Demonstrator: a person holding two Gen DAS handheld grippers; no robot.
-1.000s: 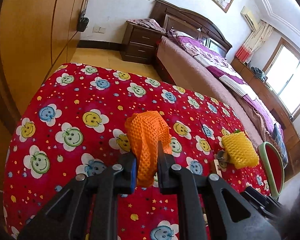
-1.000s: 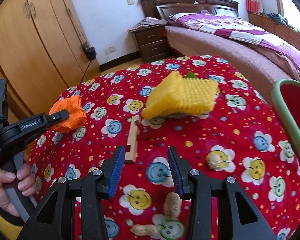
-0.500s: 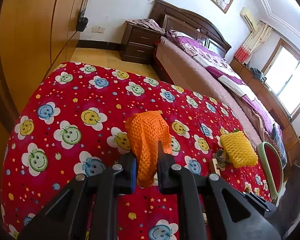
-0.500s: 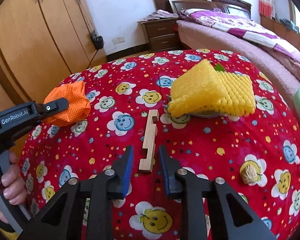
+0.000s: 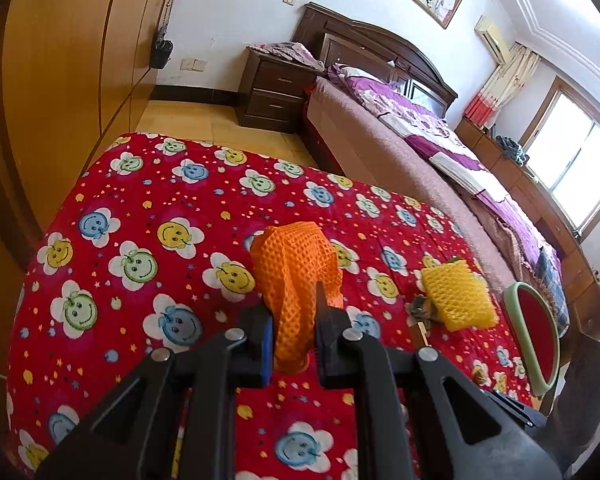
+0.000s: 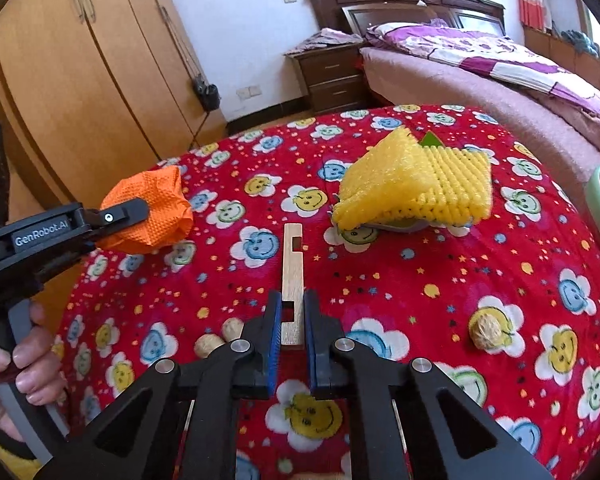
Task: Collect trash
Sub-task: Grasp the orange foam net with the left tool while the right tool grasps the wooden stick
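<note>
Left gripper (image 5: 292,344) is clamped on the orange foam net (image 5: 296,276), held up off the red smiley-print cloth (image 5: 140,208). Right gripper (image 6: 292,336) jaws have just been closing and now pinch the near end of the notched wooden strip (image 6: 293,276), which lies flat on the cloth pointing away from the camera.

Only in the right wrist view:
- left gripper from the side, with the hand (image 6: 16,368) on its handle
- walnut (image 6: 486,332) alone on the cloth to the right of the strip
- two nuts (image 6: 220,338) just left of the right gripper's fingers
- yellow foam net (image 6: 416,184) folded over, resting on a greyish item with a green leaf tip behind it; what that item is I can't tell

Only in the left wrist view:
- more of the green-rimmed container (image 5: 534,340) at the cloth's right edge: red inside, and I see nothing in the part that shows. In the right view just a sliver of its rim appears.
- strip mostly hidden; a small end shows beside the yellow net
- dark crumpled bit (image 5: 420,308) touching the yellow net's near corner, too small to identify

Yellow net sits between strip and container, well apart from the orange one.
</note>
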